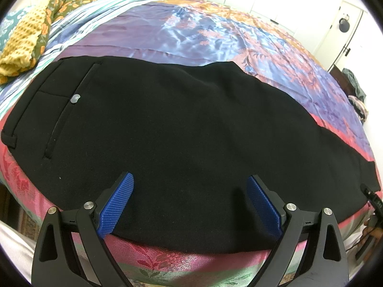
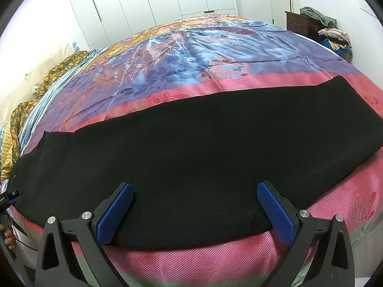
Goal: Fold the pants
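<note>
Bright even indoor light, sheen on bedspread (image 2: 191,47), strong fisheye edge warp, sharp focus

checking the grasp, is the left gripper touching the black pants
Cannot tell. In the left wrist view the left gripper has open jaws over the black pants, contact unclear.

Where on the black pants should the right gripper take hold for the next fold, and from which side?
Probably the cuff end of the black pants, at the near hem edge, approached from the bed's near side. The legs lie flat and stacked lengthwise on the bedspread, and that edge sits nearest the open right gripper. The left gripper sits open over the waist half.
</note>
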### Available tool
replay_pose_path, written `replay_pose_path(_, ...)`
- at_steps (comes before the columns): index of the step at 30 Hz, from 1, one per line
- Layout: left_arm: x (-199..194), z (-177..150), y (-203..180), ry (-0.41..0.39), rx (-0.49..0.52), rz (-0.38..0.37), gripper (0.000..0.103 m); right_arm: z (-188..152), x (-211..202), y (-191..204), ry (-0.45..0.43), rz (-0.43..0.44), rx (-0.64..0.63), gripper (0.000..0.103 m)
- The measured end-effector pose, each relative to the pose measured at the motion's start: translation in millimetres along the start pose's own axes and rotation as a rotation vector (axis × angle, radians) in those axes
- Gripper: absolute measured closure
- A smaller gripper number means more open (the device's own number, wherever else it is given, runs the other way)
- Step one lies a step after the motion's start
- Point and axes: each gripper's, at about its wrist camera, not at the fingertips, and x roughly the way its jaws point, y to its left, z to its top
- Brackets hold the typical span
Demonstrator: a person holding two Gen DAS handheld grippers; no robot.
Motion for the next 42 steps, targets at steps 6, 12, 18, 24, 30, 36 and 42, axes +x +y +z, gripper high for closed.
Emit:
replay_pose_path(6,0,0,0,0.001,-0.003,-0.001,0.006,-1,-1,1,0.0,0.0,0.001,0.0)
replay_pose_path(12,1,0,-1,0.002,0.002,0.004,0.006,-1,-1,1,-0.001,-0.002,-0.001,0.0)
replay_pose_path(18,1,0,-1,0.003,0.004,0.007,0.006,-1,-1,1,-0.002,-0.003,-0.004,0.0)
replay_pose_path(24,1,0,-1,0.003,0.01,0.004,0.006,4,-5,-2,-0.013,0.011,0.007,0.0)
replay_pose_path(30,0,0,0,0.005,0.002,-0.005,0.006,51,-9,-63,0.075,0.087,0.14,0.003)
replay_pose_path(36,0,0,-1,0.005,-0.011,-0.002,0.006,96,-72,-201,-0.058,-0.005,0.456,0.005)
replay_pose_path(42,1,1,-3,0.006,-0.012,0.013,0.006,60,-91,-253,-0.047,0.299,0.733,0.005)
